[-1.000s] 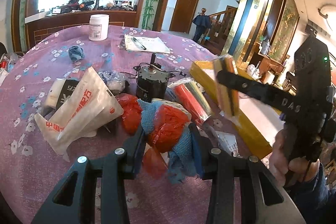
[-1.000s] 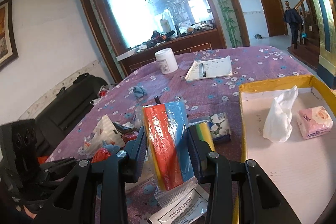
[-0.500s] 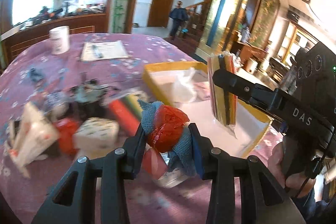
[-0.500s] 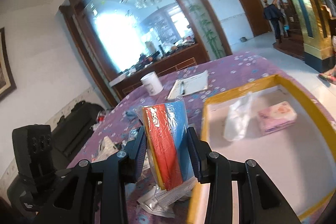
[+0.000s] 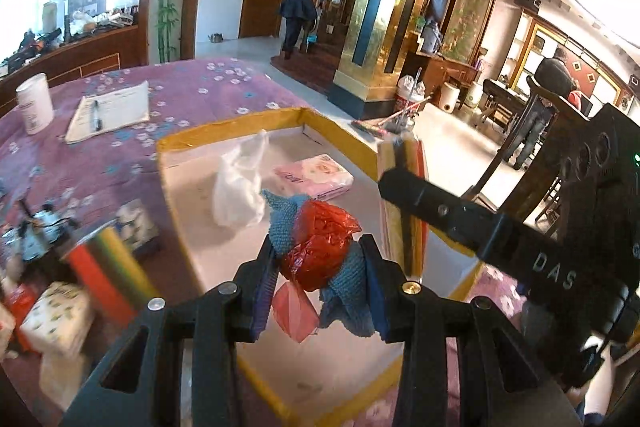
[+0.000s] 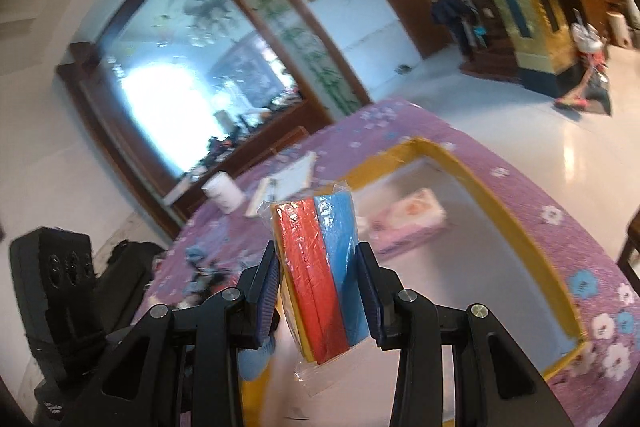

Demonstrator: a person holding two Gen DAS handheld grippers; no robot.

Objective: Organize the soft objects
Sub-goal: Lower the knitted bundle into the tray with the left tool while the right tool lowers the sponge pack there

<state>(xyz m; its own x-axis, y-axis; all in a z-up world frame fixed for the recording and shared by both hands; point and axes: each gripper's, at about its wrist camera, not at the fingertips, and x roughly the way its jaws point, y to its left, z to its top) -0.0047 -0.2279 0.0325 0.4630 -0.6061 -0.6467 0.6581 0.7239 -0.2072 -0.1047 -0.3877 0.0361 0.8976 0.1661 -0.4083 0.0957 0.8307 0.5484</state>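
My left gripper (image 5: 318, 275) is shut on a bundle of blue knitted cloth and crumpled red plastic (image 5: 318, 247), held above the near part of the yellow-rimmed white tray (image 5: 224, 139). My right gripper (image 6: 318, 283) is shut on a plastic-wrapped pack of red, blue and yellow sponge cloths (image 6: 324, 275), upright over the tray (image 6: 516, 211). The left wrist view shows that pack (image 5: 404, 195) edge-on at the tray's right rim. Inside the tray lie a white plastic bag (image 5: 240, 187) and a pink tissue pack (image 5: 314, 175), whose pink shape (image 6: 408, 223) also shows behind the sponge pack.
On the purple flowered tablecloth (image 5: 192, 95) left of the tray lie a striped sponge pack (image 5: 106, 267), tissue packs (image 5: 56, 323), a small motor (image 5: 40, 235), a notepad with pen (image 5: 106, 111) and a white jar (image 5: 34, 103). A dark chair (image 5: 516, 147) stands right; people are far back.
Both grippers have swung rightward from the clutter to over the tray, each keeping its load. The right gripper has rolled, tilting its view.
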